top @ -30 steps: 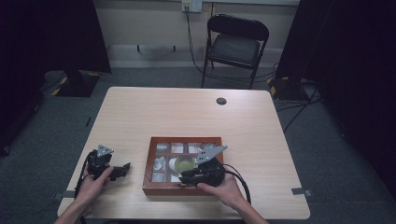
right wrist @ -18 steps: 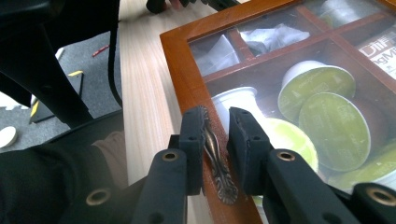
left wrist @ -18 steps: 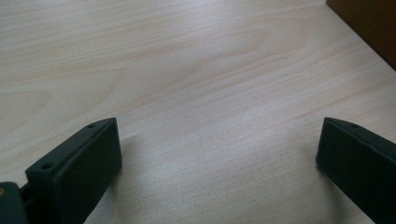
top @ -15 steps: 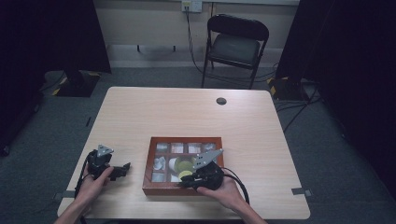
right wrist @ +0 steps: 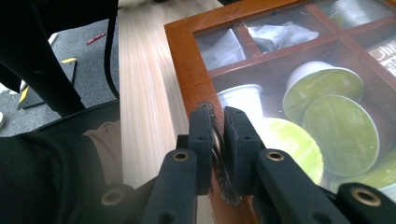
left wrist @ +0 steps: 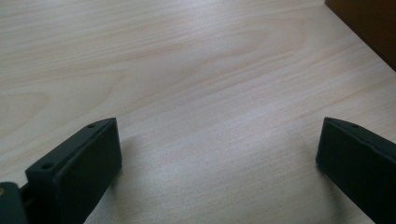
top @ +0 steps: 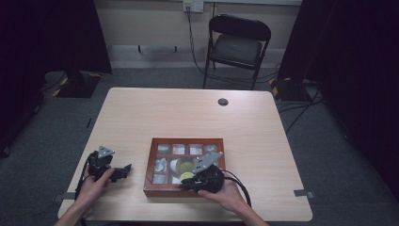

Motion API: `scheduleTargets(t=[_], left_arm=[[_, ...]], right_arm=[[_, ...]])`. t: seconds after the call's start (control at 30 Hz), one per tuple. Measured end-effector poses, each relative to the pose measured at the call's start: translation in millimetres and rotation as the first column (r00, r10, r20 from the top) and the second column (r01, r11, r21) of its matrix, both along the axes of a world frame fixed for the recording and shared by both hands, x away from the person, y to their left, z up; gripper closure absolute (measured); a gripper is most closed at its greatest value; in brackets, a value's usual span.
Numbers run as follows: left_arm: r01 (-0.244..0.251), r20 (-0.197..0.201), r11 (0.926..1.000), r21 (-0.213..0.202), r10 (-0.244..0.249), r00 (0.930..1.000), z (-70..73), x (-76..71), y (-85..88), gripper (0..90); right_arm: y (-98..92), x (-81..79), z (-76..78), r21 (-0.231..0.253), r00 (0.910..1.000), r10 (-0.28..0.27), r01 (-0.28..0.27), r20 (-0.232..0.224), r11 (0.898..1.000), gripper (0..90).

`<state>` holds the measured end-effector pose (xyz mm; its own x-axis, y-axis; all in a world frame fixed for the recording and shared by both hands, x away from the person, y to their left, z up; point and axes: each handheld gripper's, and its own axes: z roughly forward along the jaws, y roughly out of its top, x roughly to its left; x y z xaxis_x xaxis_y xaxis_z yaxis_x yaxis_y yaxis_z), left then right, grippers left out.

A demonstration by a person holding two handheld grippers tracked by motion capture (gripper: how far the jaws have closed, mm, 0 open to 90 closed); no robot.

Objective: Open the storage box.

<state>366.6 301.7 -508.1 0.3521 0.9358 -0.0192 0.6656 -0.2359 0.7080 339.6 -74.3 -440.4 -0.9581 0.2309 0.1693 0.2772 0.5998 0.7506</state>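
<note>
Table [top: 197, 117]: light wood top; both forearms enter from the near edge in the high view.
Wooden box [top: 155, 188]: red-brown frame with a glass lid, lying flat near the table's front edge, slightly right of centre.
Box contents: green-topped capsules [right wrist: 343, 133] and a white cup [right wrist: 243, 100] in the larger compartment; pale packets [right wrist: 275, 35] in the smaller compartments beyond.
Metal latch [right wrist: 216, 140]: small brass-coloured fitting with a scalloped edge, mounted on the box's front rim, standing between the right gripper's pads.
Right gripper [right wrist: 217, 133]: held at the box's near side, over the front rim; its jaws have just been closing and the pads are now pressed together on the metal latch.
Right gripper, high view [top: 190, 181]: body and grey plate lie over the box's front right part.
Left gripper [left wrist: 217, 154]: jaws spread wide, nothing between them, bare table beneath.
Left gripper, high view [top: 123, 170]: rests on the table to the left of the box, apart from it.
Box corner [left wrist: 369, 28]: dark edge visible at upper right of the left gripper view.
</note>
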Motion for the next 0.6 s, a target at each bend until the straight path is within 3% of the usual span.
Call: scheduleTargets(t=[0.27,0.6], left_arm=[[0.0,0.001,1.0,0.002,0.0,1.0,0.1,0.0,0.1,0.0],[0.001,0.0,1.0,0.0,-0.001,1.0,0.0,0.0,0.1,0.0]], right_arm=[[0.2,0.0,3.2,-0.003,1.0,-0.005,0.005,-0.002,1.0,81.9],[-2.3,1.6,8.7,0.031,0.9997,-0.017,0.018,-0.02,0.999,81.9]])
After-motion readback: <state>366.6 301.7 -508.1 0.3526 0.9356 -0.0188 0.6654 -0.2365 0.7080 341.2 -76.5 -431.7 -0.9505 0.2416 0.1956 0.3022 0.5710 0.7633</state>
